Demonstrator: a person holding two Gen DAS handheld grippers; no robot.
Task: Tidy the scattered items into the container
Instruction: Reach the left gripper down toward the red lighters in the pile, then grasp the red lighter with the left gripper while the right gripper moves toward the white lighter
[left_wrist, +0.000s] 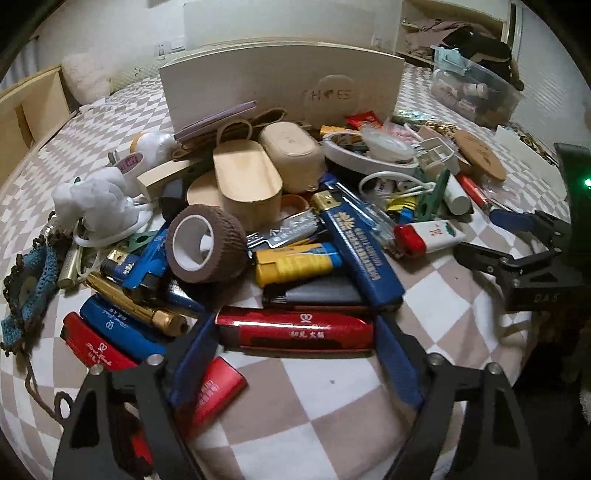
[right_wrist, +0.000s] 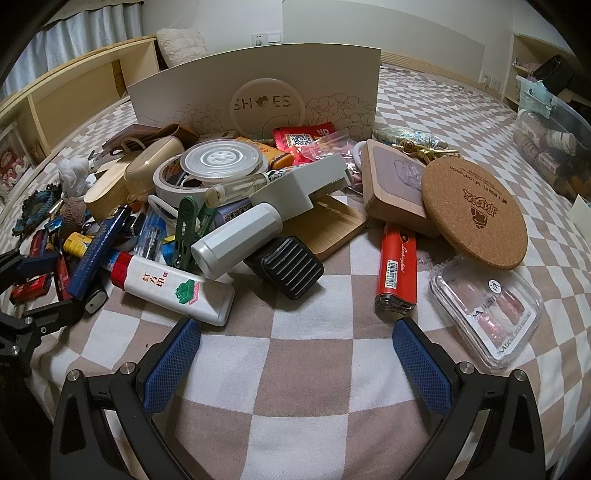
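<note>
A pile of small items lies on a checked cloth in front of a white shoe box (left_wrist: 280, 85), which also shows in the right wrist view (right_wrist: 258, 88). My left gripper (left_wrist: 295, 332) is open, its blue fingers on either side of a long red lighter (left_wrist: 295, 328). My right gripper (right_wrist: 295, 332) is open and empty over bare cloth, just short of a white lighter with a red cap (right_wrist: 170, 288), a black ribbed case (right_wrist: 288, 266) and a red lighter (right_wrist: 397, 269). The right gripper also shows at the right in the left wrist view (left_wrist: 491, 236).
The pile holds a brown tape roll (left_wrist: 207, 243), several blue lighters, a yellow lighter (left_wrist: 295, 264), wooden oval boxes (left_wrist: 247, 184), a cork coaster (right_wrist: 472, 214) and a clear nail-tip box (right_wrist: 484, 310). A clear plastic bin (left_wrist: 476, 88) stands at the far right.
</note>
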